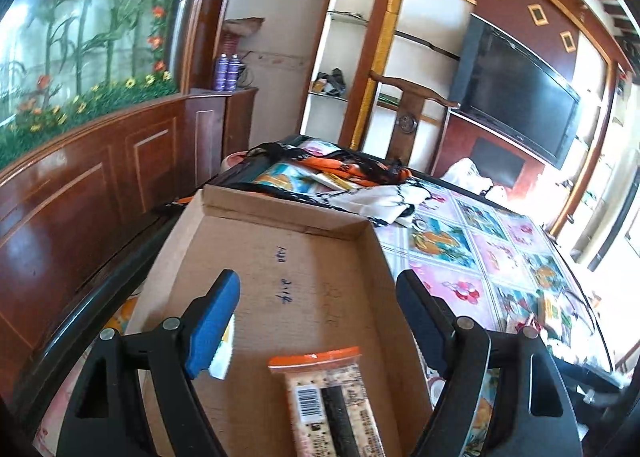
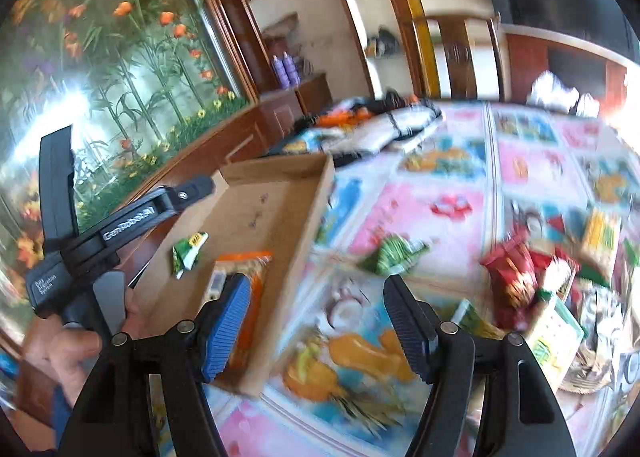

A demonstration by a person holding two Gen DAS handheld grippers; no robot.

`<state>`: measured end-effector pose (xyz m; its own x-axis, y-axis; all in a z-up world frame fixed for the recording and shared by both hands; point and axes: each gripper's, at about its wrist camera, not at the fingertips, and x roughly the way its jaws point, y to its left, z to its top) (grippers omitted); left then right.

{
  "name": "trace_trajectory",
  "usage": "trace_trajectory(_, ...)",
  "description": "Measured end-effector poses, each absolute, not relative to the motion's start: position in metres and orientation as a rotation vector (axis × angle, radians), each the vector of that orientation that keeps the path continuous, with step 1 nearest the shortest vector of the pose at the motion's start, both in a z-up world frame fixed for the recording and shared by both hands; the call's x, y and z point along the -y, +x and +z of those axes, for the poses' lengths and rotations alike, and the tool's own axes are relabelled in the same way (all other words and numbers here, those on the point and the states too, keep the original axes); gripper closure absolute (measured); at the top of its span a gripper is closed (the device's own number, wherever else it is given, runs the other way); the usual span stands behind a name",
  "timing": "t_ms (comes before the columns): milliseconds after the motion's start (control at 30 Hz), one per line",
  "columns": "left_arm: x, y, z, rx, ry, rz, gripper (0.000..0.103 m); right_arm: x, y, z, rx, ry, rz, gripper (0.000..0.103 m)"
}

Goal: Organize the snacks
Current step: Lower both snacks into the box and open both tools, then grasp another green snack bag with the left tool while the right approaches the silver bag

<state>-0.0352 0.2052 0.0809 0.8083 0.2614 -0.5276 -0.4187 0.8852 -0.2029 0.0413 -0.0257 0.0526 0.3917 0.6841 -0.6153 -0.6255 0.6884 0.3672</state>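
Note:
A shallow cardboard box [image 1: 280, 253] lies on the table; it also shows in the right wrist view [image 2: 280, 185]. In it lie an orange-topped cracker packet [image 1: 332, 405], also in the right wrist view [image 2: 256, 281], and a small green and white packet [image 2: 190, 253], partly behind my left finger [image 1: 220, 353]. My left gripper [image 1: 320, 321] is open and empty above the cracker packet. My right gripper [image 2: 316, 321] is open and empty over the box's right wall. A green packet [image 2: 392, 255] and a red packet [image 2: 512, 277] lie on the tablecloth.
A pile of several snacks [image 2: 568, 297] lies at the table's right. Crumpled scarves and cloth [image 1: 340, 177] lie beyond the box. A wooden chair [image 1: 412, 117] stands behind the table. A wood-panelled wall [image 1: 80, 197] runs along the left.

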Motion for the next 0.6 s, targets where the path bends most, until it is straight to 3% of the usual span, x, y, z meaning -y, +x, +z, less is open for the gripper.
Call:
trace_trajectory(333,-0.178,-0.017,0.072,-0.605,-0.274,0.246,0.021,0.115,0.077,0.057,-0.816,0.226,0.681,0.030)
trace_trajectory(500,-0.144,-0.010,0.082,-0.620,-0.291,0.107,0.021,0.152,0.092,0.056,-0.828,0.312,0.615,0.039)
trace_trajectory(600,-0.120,0.006,0.082,-0.681,-0.284,0.050,0.029,0.166,0.099,0.050,-0.864,0.360,0.603,0.045)
